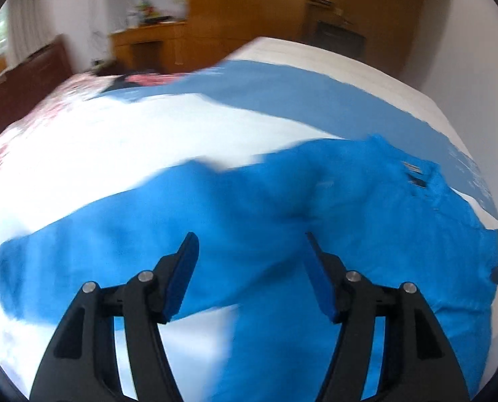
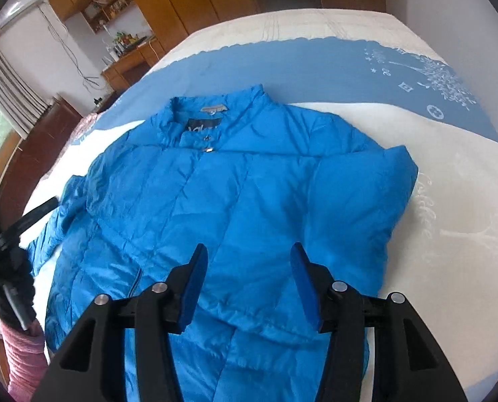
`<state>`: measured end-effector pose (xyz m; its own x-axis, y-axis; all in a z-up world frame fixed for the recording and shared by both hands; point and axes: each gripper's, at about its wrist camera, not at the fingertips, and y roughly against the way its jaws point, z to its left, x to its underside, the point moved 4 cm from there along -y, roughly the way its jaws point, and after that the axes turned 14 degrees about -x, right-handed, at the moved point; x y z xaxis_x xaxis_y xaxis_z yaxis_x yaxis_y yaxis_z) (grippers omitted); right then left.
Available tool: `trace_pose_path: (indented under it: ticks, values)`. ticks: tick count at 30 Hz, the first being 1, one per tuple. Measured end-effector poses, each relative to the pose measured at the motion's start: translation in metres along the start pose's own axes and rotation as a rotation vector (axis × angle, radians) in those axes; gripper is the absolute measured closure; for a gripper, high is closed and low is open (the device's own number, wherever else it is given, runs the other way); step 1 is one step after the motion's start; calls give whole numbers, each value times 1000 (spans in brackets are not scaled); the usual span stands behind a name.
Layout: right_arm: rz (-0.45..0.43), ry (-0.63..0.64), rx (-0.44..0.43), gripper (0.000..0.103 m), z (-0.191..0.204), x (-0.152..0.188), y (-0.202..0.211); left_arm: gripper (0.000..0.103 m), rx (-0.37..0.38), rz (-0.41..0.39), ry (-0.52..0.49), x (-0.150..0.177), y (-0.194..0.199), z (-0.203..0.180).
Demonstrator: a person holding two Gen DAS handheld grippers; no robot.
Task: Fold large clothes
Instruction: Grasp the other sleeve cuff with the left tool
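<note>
Both grippers, left and right, hang with jaws released, nothing between them. Below, centre frame, a blue jacket lies flat on the bed.

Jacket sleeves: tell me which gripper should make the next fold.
Probably left. The left gripper hangs open over the outstretched sleeve; the right gripper hovers open over the jacket body, its sleeve already folded in.

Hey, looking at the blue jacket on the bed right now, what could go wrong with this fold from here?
1. Both the left gripper and right gripper are open, holding nothing; the puffy blue jacket looks slippery, so a shallow pinch may slip.
2. The sleeve lying out to the side could trail and leave the fold lopsided.
3. A grab may catch the bedspread too.
</note>
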<state>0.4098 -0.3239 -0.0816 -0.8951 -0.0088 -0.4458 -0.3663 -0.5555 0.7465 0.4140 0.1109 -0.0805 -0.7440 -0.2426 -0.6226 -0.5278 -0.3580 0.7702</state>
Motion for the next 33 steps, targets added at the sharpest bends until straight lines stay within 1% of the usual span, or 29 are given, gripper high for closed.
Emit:
trace_pose_path:
  ticks: [1,2,3,4,6,7,8,10,12,13,14,16,19,20,21,22,23,24,25,27,28,30,33]
  values:
    - [12,-3,7,51,0,1,-2,40,-60,11,49,6,3,39]
    - [20,-1,26,51,0,3,-3,40,-100,22,82,10,4,64]
    - [23,7,43,51,0,5,-4,40,-163,31,138,17,5,101]
    - [25,26,73,51,1,7,-4,39,-205,34,174,21,6,127]
    - [25,34,85,51,1,9,-1,38,-357,74,285,36,2,207]
    - [26,37,81,51,1,10,0,39,-393,90,322,40,0,228]
    - [27,40,80,51,0,11,0,39,-448,118,394,49,-4,268]
    - [30,40,88,51,-1,13,2,40,-505,161,500,65,-11,325]
    - [41,43,84,51,-2,16,2,40,-476,168,557,72,-14,355]
    - [48,39,81,51,-2,17,2,40,-448,174,581,76,-18,365]
    - [53,34,78,51,-3,18,2,40,-398,186,612,79,-23,374]
    - [59,25,77,51,-5,20,1,40,-312,201,644,82,-35,381]
    - [59,19,83,51,-8,23,3,43,-225,192,690,84,-49,388]
    - [59,17,86,51,-9,23,4,43,-210,187,701,83,-53,386]
    - [60,12,89,51,-11,24,4,44,-210,181,701,83,-54,385]
    - [61,6,90,51,-12,24,3,50,-214,180,695,84,-57,383]
    - [63,0,90,51,-14,24,3,53,-226,185,684,83,-60,379]
    - [63,-3,89,51,-15,25,2,63,-236,190,680,86,-62,378]
    - [62,-6,89,51,-16,25,2,78,-236,196,678,84,-65,377]
    - [62,-3,88,51,-16,26,2,83,-247,208,697,88,-65,380]
    - [62,-3,87,51,-16,26,2,93,-255,207,708,90,-62,379]
    - [64,-7,83,51,-17,26,1,94,-239,183,722,89,-52,380]
    - [68,-18,80,51,-22,25,-3,96,-242,144,725,86,-40,377]
